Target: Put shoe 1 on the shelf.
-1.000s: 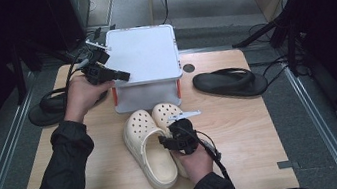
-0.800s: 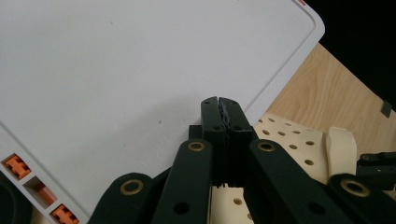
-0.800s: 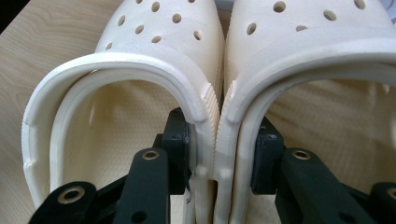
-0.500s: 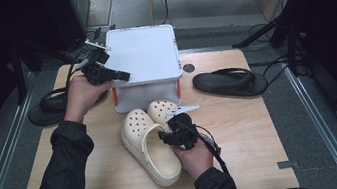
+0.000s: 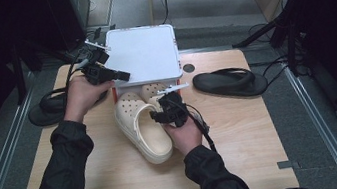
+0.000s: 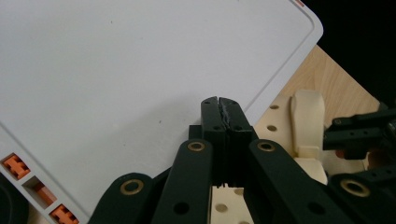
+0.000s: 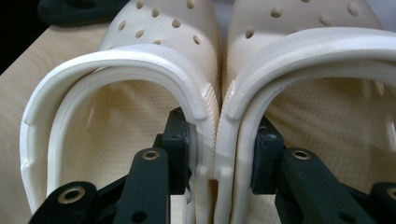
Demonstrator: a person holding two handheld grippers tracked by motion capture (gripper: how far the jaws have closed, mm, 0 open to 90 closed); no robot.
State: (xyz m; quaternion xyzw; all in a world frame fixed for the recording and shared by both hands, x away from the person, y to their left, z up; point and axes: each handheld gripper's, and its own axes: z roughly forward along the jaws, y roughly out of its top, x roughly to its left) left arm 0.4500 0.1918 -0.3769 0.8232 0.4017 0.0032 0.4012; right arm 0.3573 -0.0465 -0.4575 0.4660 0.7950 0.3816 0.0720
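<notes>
At the near middle of the table [image 5: 247,158], the right tongs [image 5: 166,116] are clamped on a pair of cream clogs [image 5: 142,128]. In the right gripper view the two black jaws sit inside the shoes, one in each, and pinch the two inner side walls together where the clogs [image 7: 212,93] touch. The pair lies at about 12 o'clock from the right hand [image 5: 182,134], toes pointing away from the person, the tips tucked just under the near edge of a white box lid [image 5: 143,55]. At 10 o'clock from the clogs, the left tongs [image 5: 123,76] have their jaws pressed fully together, with the tip at the lid's near edge; whether they pinch that edge I cannot tell. In the left gripper view the closed jaws stand in front of the lid [image 6: 116,70]. A black flip-flop [image 5: 230,82] lies at 3 o'clock from the box; another dark sandal [image 5: 45,113] sits at its 8 o'clock, at the table's left edge.
</notes>
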